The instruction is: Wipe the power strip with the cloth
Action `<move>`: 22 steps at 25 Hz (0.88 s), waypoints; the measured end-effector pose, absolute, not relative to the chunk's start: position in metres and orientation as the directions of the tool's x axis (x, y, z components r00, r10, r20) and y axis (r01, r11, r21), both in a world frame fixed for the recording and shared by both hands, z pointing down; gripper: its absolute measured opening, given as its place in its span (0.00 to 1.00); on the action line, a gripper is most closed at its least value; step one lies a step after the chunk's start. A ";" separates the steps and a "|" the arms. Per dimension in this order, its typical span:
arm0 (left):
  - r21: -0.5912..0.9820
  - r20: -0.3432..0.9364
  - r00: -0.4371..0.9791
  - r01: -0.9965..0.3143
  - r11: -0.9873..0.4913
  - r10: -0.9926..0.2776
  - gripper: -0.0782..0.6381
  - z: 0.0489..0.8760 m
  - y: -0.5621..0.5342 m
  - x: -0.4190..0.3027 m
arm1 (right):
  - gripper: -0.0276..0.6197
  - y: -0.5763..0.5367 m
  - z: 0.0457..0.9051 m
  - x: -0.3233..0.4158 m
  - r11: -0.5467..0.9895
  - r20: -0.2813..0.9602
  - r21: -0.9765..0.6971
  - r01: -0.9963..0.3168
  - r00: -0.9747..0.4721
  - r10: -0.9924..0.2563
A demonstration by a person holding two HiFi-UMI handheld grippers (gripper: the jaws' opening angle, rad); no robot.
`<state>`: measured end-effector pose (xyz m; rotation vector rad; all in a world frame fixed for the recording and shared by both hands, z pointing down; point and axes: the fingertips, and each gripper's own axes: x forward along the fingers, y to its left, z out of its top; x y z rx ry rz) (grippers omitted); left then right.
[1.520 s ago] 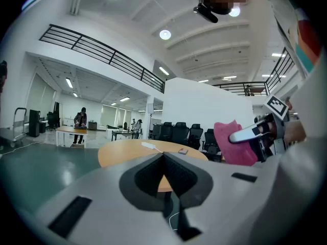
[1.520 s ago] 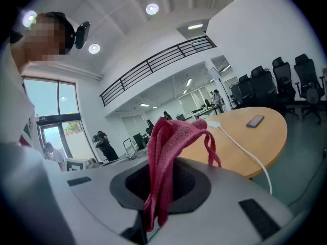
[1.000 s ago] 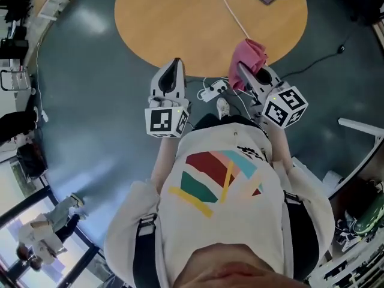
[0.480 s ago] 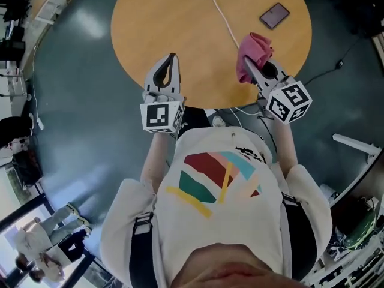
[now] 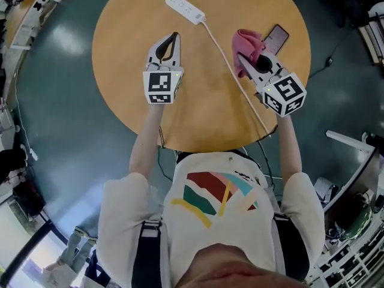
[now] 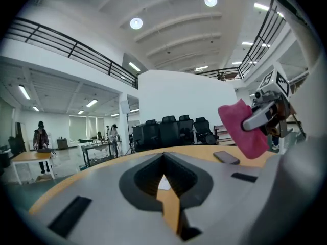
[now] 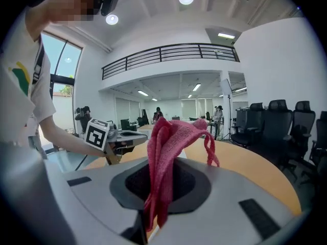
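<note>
Behind cloth (image 5: 247, 42), a half-hidden phone (image 5: 279, 36).

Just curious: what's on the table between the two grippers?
Only the white cable from the power strip, crossing the bare table between the left gripper and the right gripper; the head view shows it.

Both arms out ahead of the body, one gripper in each hand.

Noted: left arm (image 5: 146, 140) bare, reaching forward almost straight. The left gripper (image 5: 174, 37) points away from the body, roughly level, jaws closed together with nothing between them; its marker cube (image 5: 161, 86) sits at the rear, facing up. The right arm (image 5: 289, 146) is likewise extended, set slightly outward. The right gripper (image 5: 241, 60) angles inward, jaws clamped on the pink cloth (image 5: 248, 42), which bunches up past the tips. Grippers roughly abreast, well apart.
</note>
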<state>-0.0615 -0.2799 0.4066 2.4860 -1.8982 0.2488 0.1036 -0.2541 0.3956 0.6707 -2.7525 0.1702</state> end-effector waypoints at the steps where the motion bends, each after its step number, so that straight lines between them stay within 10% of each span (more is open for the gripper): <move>1: -0.080 0.148 0.267 -0.956 -0.281 -0.952 0.16 0.417 -0.298 -0.071 | 0.10 -0.272 0.402 0.089 0.894 0.336 -0.031 -0.448 -0.847 -0.413; 4: -0.040 0.183 0.305 -0.947 -0.317 -0.934 0.16 0.438 -0.351 -0.101 | 0.10 -0.328 0.412 0.044 0.920 0.379 0.042 -0.389 -0.846 -0.375; 13: -0.049 0.352 0.402 -0.894 -0.446 -0.845 0.56 0.512 -0.465 -0.136 | 0.10 -0.386 0.443 0.012 0.921 0.455 0.126 -0.369 -0.803 -0.384; 22: 0.151 0.389 0.399 -0.917 -0.371 -0.830 0.56 0.535 -0.536 -0.176 | 0.10 -0.385 0.476 0.031 0.914 0.529 0.115 -0.390 -0.755 -0.388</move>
